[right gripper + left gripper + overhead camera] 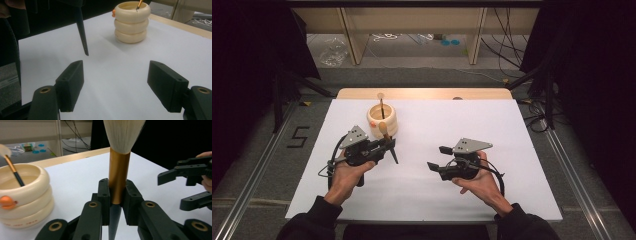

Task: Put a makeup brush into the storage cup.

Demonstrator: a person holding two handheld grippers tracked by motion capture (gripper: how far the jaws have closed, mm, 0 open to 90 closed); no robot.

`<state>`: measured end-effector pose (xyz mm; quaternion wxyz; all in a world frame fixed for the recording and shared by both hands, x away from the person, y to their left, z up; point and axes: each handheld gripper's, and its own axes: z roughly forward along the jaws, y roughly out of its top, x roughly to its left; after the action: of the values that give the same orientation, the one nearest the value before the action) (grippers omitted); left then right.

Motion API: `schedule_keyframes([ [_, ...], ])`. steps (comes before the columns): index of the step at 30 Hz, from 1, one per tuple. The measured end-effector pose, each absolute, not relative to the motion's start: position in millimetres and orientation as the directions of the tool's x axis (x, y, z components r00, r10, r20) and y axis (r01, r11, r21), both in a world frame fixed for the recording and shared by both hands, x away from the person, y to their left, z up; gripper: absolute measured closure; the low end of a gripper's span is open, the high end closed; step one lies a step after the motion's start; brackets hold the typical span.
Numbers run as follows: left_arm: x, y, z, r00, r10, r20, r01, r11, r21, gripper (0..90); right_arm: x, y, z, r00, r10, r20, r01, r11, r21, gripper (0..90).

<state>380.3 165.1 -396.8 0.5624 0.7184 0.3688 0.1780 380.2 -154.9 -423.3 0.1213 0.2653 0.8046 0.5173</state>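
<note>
My left gripper (384, 145) is shut on a makeup brush (384, 130) just in front of the cream ribbed holder (382, 120). In the left gripper view its jaws (117, 197) clamp the brush's gold ferrule (119, 175), white bristles up and the black pointed handle hanging below. A second thin brush (15, 172) leans inside the holder (25, 197). My right gripper (437, 157) stands open to the right, nothing between its jaws (117, 85). In the right gripper view the held brush's black handle tip (82, 32) hangs above the sheet, left of the holder (131, 23).
A white sheet (437, 200) covers the table, with a wooden strip (422, 93) bare along the far edge. Metal rails (572, 170) run along both sides. Wooden furniture legs (352, 35) and cables (507, 45) lie on the floor beyond.
</note>
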Motion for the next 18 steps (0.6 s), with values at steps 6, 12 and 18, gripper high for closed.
schedule_keyframes([
  [6, 383.4, 174.5, -395.9, 0.640, 0.753, -0.153, 0.343, -0.102, 0.934, 78.1, 377.6, -159.1, -423.1, -0.823, 0.565, 0.057, 0.297, 0.343, 0.891, 26.5],
  [12, 386.0, 179.8, -395.5, 0.626, 0.766, -0.149, 0.354, -0.109, 0.929, 78.1, 374.9, -164.9, -423.2, -0.811, 0.583, 0.044, 0.305, 0.357, 0.883, 22.6],
  [18, 389.3, 184.2, -394.1, 0.617, 0.773, -0.148, 0.363, -0.113, 0.925, 78.1, 372.5, -170.7, -424.3, -0.804, 0.593, 0.040, 0.313, 0.365, 0.877, 21.7],
])
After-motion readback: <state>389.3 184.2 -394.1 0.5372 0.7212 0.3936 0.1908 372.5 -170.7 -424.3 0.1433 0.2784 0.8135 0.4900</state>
